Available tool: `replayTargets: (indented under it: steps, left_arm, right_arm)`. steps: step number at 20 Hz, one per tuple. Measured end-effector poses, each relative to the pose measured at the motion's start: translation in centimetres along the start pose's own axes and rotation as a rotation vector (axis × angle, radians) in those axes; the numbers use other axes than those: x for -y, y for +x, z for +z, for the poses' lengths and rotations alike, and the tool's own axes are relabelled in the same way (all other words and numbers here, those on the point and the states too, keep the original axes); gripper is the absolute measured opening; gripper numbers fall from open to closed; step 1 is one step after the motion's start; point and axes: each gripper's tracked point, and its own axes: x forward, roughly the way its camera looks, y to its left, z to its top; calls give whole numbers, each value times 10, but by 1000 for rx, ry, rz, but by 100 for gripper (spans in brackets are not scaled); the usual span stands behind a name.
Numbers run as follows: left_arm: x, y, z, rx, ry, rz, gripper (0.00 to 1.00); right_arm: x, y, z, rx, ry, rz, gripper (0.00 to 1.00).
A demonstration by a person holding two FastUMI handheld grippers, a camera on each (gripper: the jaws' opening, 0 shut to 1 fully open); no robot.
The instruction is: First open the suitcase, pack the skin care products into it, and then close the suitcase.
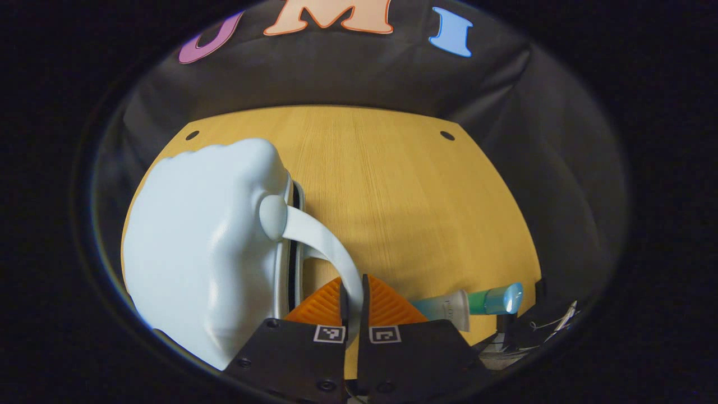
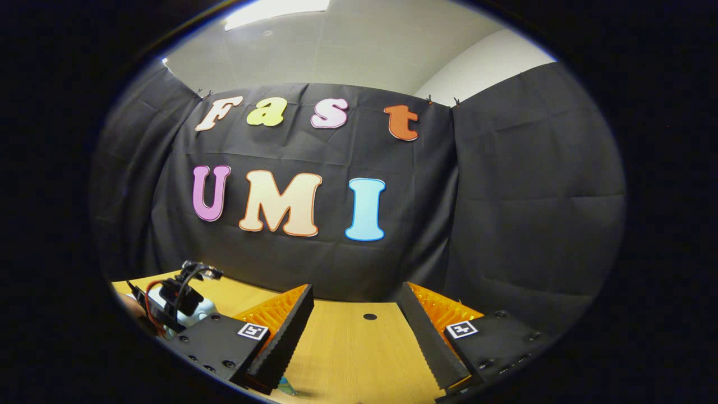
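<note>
Already the left tool (image 1: 353,303) is clenched on the thin handle (image 1: 325,241) of the pale, glossy suitcase (image 1: 207,247), judged rigid, light and slippery. Meanwhile the right tool (image 2: 356,336) is held released above the desk (image 2: 348,348).

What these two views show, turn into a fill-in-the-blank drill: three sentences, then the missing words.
The left gripper is shut on the suitcase's ____.
The right gripper's fingers are ____, not shut.
The tube lies on the wooden ____.
Missing: handle, open, table.
</note>
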Motion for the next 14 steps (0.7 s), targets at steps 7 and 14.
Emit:
replayTargets:
  steps: [7, 14]
  left_arm:
    - [-5, -45, 40, 118, -12, -36, 1]
    - [-52, -110, 88, 232, -39, -58, 1]
  right_arm:
    - [-19, 7, 4, 12, 24, 54, 99]
    - [-55, 21, 0, 1, 52, 100, 99]
